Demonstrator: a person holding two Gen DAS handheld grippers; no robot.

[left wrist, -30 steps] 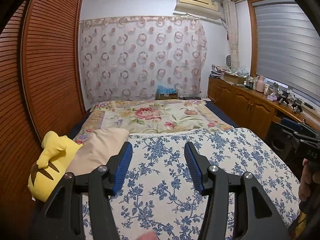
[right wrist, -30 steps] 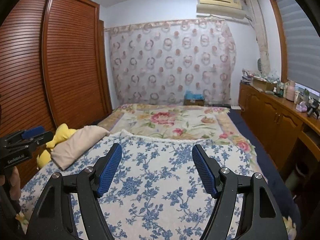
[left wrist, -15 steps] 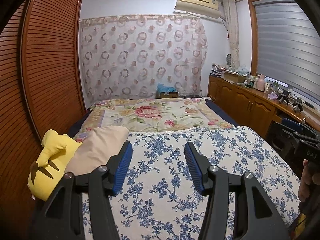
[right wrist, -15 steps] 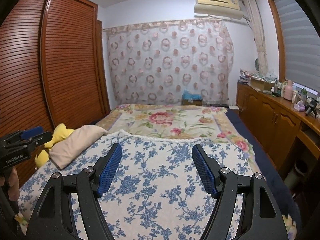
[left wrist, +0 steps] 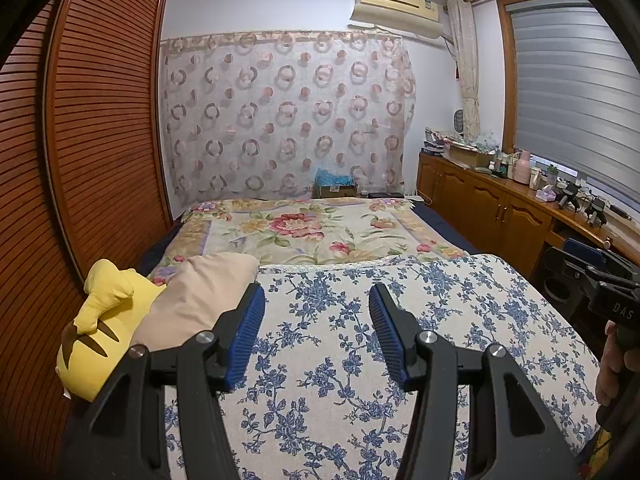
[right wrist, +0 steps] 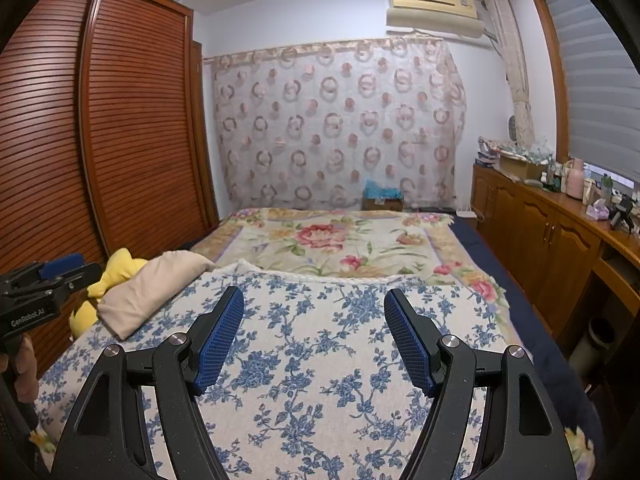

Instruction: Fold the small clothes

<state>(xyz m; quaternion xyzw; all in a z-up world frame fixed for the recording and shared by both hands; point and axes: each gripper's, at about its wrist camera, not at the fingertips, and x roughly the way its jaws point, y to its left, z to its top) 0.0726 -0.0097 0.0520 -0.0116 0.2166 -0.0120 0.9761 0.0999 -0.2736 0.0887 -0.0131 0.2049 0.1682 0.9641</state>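
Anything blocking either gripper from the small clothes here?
No small garment is visible in either view, so a path can't be judged. The left gripper and right gripper hang open over the blue floral cover, with nothing between their fingers.

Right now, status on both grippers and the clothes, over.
Left gripper open, empty, above blue floral bedspread. Right gripper open, empty. No small garment visible. Beige pillow and yellow plush at bed's left edge.

Bedroom interior: louvred wooden wardrobe (left wrist: 92,128) at left; circle-patterned curtain (left wrist: 284,116) across the far wall; air conditioner (left wrist: 396,4) above; bed (right wrist: 320,360) under blue-floral and rose-floral covers; cluttered wooden cabinets (right wrist: 552,236) below a blinded window (left wrist: 576,96).
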